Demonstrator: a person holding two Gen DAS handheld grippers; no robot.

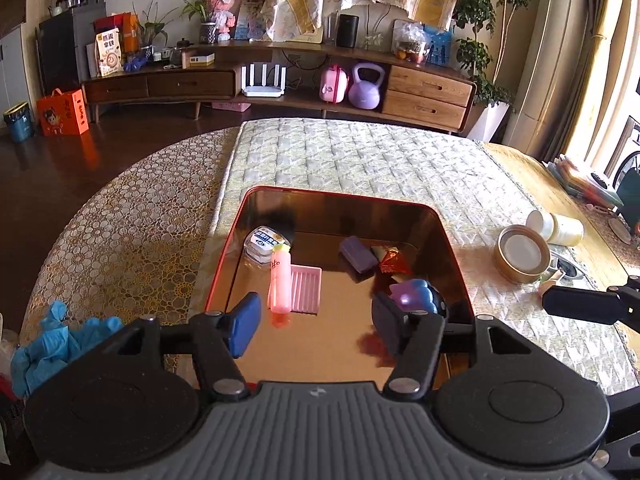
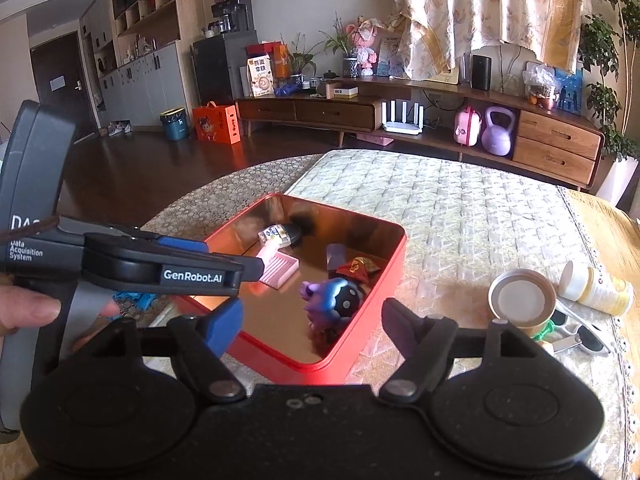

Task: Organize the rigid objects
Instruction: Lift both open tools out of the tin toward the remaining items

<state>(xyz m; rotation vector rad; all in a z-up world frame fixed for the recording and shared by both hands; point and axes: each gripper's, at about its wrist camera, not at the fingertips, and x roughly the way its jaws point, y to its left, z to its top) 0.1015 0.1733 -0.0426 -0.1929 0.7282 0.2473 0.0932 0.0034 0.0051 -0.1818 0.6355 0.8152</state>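
Note:
A red tin box (image 1: 224, 264) (image 2: 360, 344) with a shiny gold inside stands on the quilted mat. In it lie a pink bottle (image 1: 279, 280), a pink ridged tray (image 1: 307, 288) (image 2: 280, 268), a clear round container (image 1: 262, 242) (image 2: 276, 235), a purple block (image 1: 358, 255), a red-gold packet (image 1: 394, 261) (image 2: 358, 268) and a purple-and-black toy (image 1: 420, 294) (image 2: 334, 300). My left gripper (image 1: 316, 326) is open and empty just above the box's near part; from the right wrist view it shows side-on (image 2: 252, 270). My right gripper (image 2: 314, 324) is open and empty over the box's near right corner.
To the right of the box lie a gold round lid (image 1: 522, 254) (image 2: 520, 300), a tipped cream jar (image 1: 558, 226) (image 2: 596, 286), and small spoons and a green piece (image 2: 568, 330). Blue gloves (image 1: 60, 336) lie at the left table edge. A wooden TV cabinet (image 1: 280, 76) stands behind.

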